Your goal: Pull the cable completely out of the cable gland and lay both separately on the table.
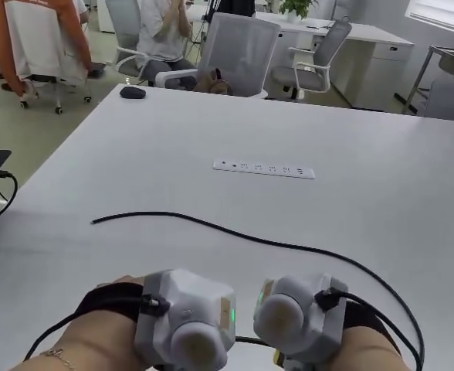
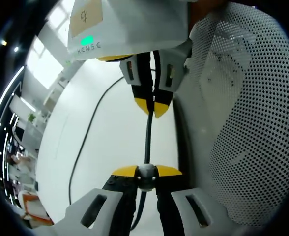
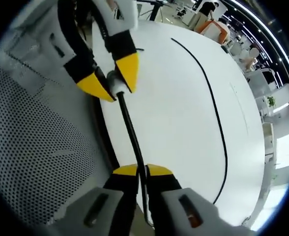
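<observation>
The left gripper (image 2: 145,172) was clamped tight on the pale cable gland (image 3: 116,84). The right gripper (image 3: 139,170), facing it close by, pinched the black cable (image 3: 127,120), with a short straight stretch of cable running between them. Both were held near the front edge of the white table (image 1: 350,116), and the rest of the cable curved away across the tabletop, lying apart from the white power strip (image 1: 264,168) farther back.

Bright, even daylight on the white table (image 1: 366,216); faint shadows; fisheye-warped edges.
</observation>
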The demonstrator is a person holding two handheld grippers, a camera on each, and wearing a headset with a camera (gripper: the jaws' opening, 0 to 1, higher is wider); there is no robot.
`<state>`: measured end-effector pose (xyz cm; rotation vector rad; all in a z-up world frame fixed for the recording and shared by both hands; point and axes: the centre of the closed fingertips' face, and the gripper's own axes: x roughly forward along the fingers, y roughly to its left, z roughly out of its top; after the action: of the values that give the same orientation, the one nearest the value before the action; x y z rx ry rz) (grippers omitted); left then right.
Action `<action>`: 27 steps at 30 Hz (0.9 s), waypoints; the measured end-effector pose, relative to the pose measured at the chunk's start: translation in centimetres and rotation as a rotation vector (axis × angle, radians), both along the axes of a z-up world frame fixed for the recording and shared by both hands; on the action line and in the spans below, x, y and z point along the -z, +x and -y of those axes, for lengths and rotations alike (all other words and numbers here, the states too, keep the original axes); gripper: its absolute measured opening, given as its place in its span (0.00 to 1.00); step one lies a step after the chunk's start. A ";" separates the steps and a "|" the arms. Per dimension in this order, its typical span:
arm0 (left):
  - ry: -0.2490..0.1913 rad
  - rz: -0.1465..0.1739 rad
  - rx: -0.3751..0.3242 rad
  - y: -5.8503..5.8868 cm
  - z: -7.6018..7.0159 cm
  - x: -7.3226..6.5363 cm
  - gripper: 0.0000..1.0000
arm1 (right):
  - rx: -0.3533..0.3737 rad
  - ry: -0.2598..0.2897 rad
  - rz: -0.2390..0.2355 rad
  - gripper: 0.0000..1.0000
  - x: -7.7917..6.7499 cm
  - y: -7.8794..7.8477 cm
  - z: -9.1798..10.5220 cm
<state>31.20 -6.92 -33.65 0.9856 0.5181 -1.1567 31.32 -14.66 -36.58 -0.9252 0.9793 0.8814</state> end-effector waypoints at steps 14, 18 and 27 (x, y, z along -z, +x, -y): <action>-0.018 -0.008 0.043 -0.9 1.1 -0.2 0.15 | -0.143 0.260 0.003 0.20 -2.1 -1.2 -6.1; -0.040 -0.015 0.086 -1.7 2.0 -0.4 0.15 | -0.201 0.275 -0.022 0.03 -2.0 -2.2 -6.9; -0.022 -0.022 0.048 -0.5 0.9 0.4 0.15 | -0.131 0.210 -0.038 0.03 -1.1 -1.6 -5.3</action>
<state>30.67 -7.87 -34.05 0.9719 0.5004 -1.2148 29.69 -9.36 -35.51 -0.8023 0.8466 1.0941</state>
